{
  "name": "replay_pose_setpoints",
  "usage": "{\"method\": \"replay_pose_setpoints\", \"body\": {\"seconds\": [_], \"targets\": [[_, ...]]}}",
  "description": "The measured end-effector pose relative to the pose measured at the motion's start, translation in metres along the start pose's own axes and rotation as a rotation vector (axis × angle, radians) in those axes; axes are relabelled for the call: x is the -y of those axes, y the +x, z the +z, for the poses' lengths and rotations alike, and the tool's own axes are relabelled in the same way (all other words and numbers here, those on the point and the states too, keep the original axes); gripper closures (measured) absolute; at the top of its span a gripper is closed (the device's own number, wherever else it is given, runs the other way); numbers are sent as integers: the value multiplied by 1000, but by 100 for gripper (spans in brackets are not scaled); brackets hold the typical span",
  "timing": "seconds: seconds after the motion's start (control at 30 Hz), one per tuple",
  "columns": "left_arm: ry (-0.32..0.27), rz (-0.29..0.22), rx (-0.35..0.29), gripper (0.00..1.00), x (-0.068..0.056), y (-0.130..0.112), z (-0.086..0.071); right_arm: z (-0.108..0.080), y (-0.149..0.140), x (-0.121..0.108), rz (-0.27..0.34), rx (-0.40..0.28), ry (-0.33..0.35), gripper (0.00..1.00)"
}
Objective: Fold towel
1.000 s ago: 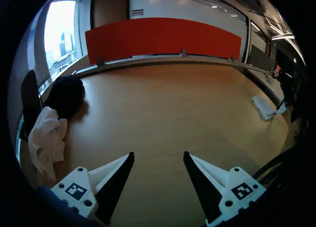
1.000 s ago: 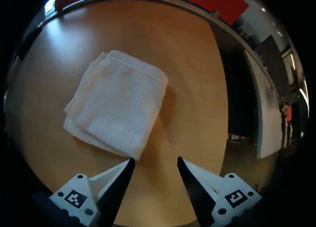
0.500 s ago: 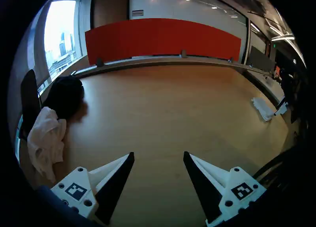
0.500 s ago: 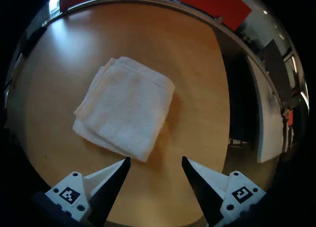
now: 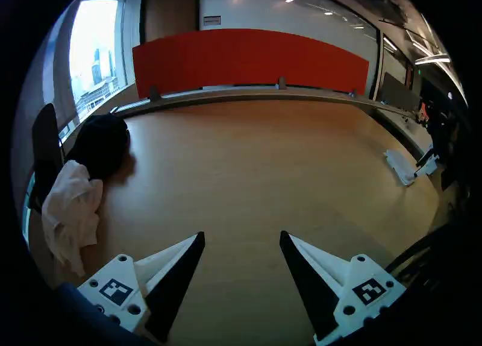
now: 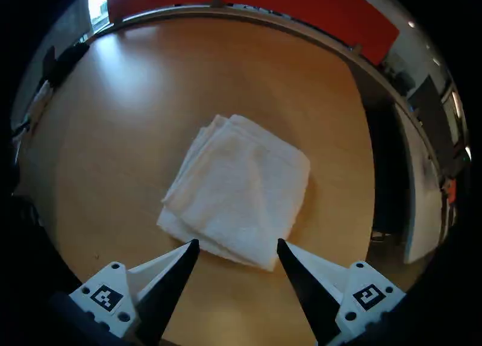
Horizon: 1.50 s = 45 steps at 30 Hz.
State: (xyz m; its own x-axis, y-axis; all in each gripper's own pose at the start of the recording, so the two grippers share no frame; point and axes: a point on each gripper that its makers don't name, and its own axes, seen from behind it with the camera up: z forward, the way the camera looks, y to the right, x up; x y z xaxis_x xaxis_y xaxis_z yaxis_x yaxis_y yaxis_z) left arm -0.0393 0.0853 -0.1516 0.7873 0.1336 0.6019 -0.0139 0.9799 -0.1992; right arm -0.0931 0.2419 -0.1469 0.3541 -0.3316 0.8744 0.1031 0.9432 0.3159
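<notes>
Left gripper view: white folded towel (image 5: 400, 165), layers too small to tell. Right gripper (image 5: 426, 164) beside it, finger gap unreadable. Black rounded lump (image 5: 99, 144), identity unclear. Cream crumpled cloth (image 5: 69, 216), left side cut off.

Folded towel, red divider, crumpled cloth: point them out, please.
folded towel (image 6: 238, 192), right gripper view, middle of its top layer.
red divider (image 5: 250, 59), left gripper view, centre of the panel.
crumpled cloth (image 5: 71, 213), left gripper view, middle of the bunched fabric.

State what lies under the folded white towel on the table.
The folded towel rests flat on the wooden tabletop. Its lower layers peek out along the left edge; anything directly beneath them is covered.
</notes>
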Motion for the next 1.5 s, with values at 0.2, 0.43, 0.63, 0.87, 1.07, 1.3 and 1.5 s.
{"method": "replay_pose_setpoints", "body": {"seconds": [0.2,0.43,0.63,0.87,1.07,1.3,1.5], "targets": [[4,-4,-2,8,4,-2,-2,4,11,21,-9,-17,32,2],[13,-15,-3,8,11,-4,-6,11,23,42,-19,-30,60,5],[19,-21,0,8,15,-8,-8,17,32,57,-37,-35,80,11],[26,-25,1,8,18,-10,-11,22,33,64,-52,-30,86,25],[30,-27,4,8,21,-12,-13,25,35,65,-31,-32,88,46],[32,-28,7,8,23,-14,-13,28,33,66,-35,-25,87,63],[35,-30,7,8,24,-14,-14,29,34,67,-37,-22,88,72]]}}
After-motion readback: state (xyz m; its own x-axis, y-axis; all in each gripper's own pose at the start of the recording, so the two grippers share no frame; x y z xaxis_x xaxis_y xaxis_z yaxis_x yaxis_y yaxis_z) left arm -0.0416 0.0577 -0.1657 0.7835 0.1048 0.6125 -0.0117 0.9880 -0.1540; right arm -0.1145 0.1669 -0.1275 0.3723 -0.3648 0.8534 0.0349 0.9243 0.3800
